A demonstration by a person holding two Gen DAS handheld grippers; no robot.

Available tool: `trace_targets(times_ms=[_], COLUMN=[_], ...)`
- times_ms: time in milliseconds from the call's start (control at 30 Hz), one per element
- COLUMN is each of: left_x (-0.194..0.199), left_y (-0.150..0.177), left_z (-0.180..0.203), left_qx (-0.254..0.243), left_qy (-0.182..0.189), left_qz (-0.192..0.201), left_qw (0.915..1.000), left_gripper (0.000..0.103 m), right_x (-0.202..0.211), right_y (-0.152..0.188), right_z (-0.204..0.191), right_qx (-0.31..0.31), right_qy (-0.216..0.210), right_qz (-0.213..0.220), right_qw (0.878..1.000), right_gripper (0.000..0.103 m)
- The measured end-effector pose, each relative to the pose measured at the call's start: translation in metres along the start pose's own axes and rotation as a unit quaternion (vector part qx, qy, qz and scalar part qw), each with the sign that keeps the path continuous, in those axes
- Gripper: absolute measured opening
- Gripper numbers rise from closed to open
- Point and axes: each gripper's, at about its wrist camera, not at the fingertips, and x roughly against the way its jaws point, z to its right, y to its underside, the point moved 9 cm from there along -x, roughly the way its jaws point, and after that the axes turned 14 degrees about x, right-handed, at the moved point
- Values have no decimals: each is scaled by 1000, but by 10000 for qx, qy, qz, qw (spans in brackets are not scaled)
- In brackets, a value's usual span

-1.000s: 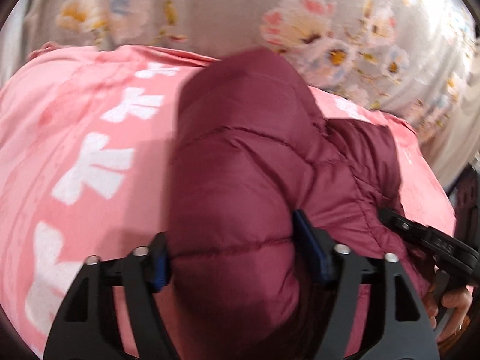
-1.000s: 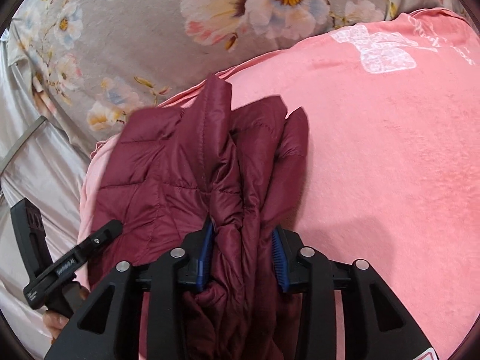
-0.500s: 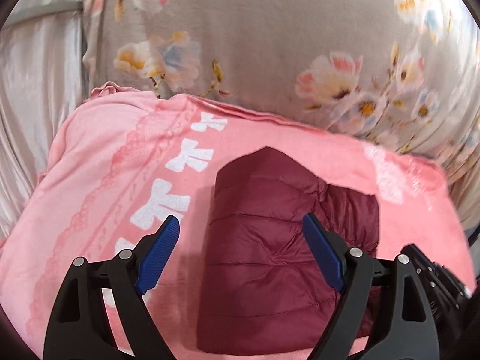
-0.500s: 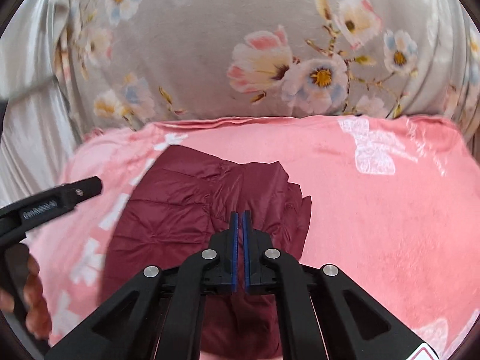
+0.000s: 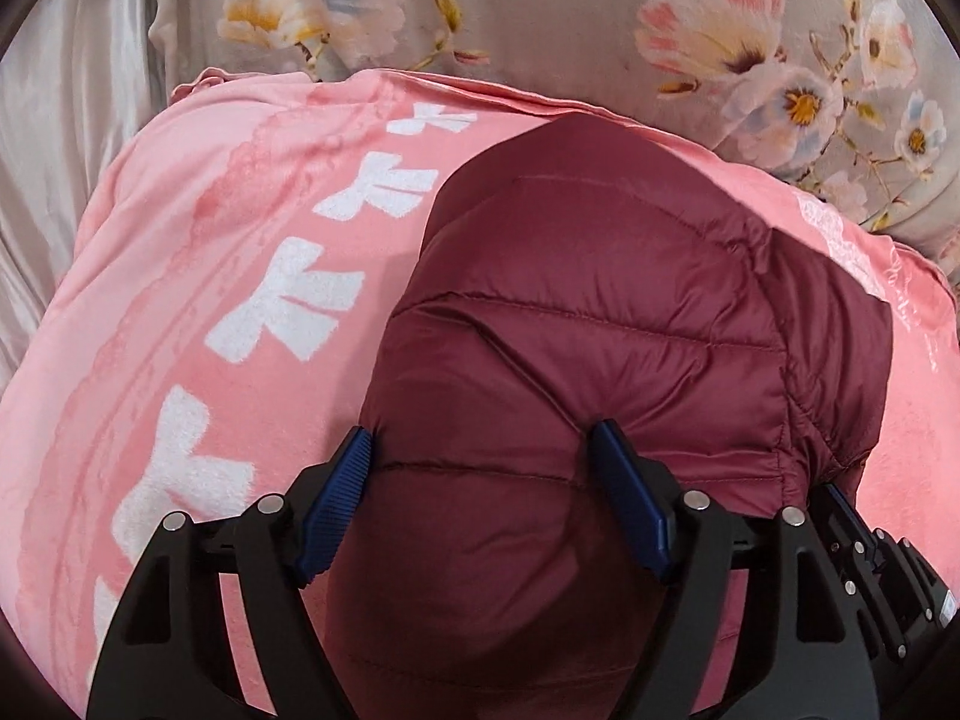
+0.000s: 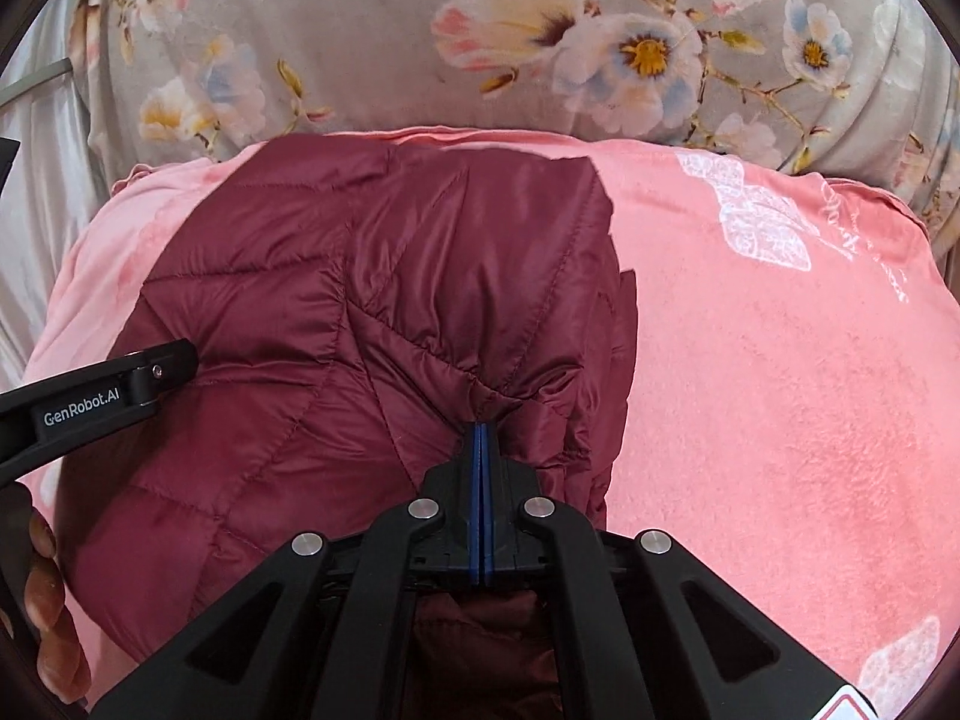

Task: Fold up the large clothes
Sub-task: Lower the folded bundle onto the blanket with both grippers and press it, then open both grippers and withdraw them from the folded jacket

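Bed scene: pink blanket (image 5: 198, 276) with white bow prints spread over a grey floral bedspread (image 6: 372, 48); shiny pale fabric (image 5: 54, 138) at far left.

Maroon quilted puffer jacket (image 5: 576, 324) lies bunched on the pink blanket, folded into a thick padded bundle. In the right wrist view it sits on the blanket's left half, far edge reaching near the blanket's far hem; the blanket's right half is bare apart from a white lace-print bow (image 6: 756, 216).

Left gripper (image 5: 483, 504): jaws wide and closing, straddling the near end of the bundle. Both blue pads (image 5: 630, 504) press into the puffy fabric, which bulges between and over them, so it's grasping a fat fold of the jacket.

Right gripper (image 6: 482, 438): jaws fully clenched, blue pads flush together. Fabric puckers and radiates from the tips, so a thin pinch of jacket is caught right at the tips. More jacket shows under the gripper frame.

Right wrist view also shows the left gripper's black finger, marked "GenRobot.AI", resting against the jacket's left side, with the person's fingers (image 6: 48, 618) at the lower left edge.
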Motion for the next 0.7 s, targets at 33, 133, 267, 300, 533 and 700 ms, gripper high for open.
trace_targets(times_ms=[33,133,267,300,533,700], left_x=[-2,-6,-9,-10,-15,-17], left_y=[2,7,10,10,14,16], left_z=[0,0,1,1,2,2], left_qx=[-13,-85,-167,-170,-194,-262], left_qy=[-8,-31,-73,-77,-86,-136], left_qz=[26,125,242,258,411,513], left_qw=[10000,9999,9995,9995,9989,9982], left_gripper=[75,77,77,77,78,78], right_x=[-2,-5,-8,-9,-11,-13], right_y=[2,8,10,10,10,10], right_z=[0,-1,-2,-2,-1,0], right_qx=[-17,-12,-5,-21,-38,-25], right_qy=[-12,11,2,-17,-49,-53], right_qz=[-2,23,-5,-11,-34,-49], right_qw=[10000,10000,10000,10000,10000,10000], right_gripper=[0,0,0,0,0,0])
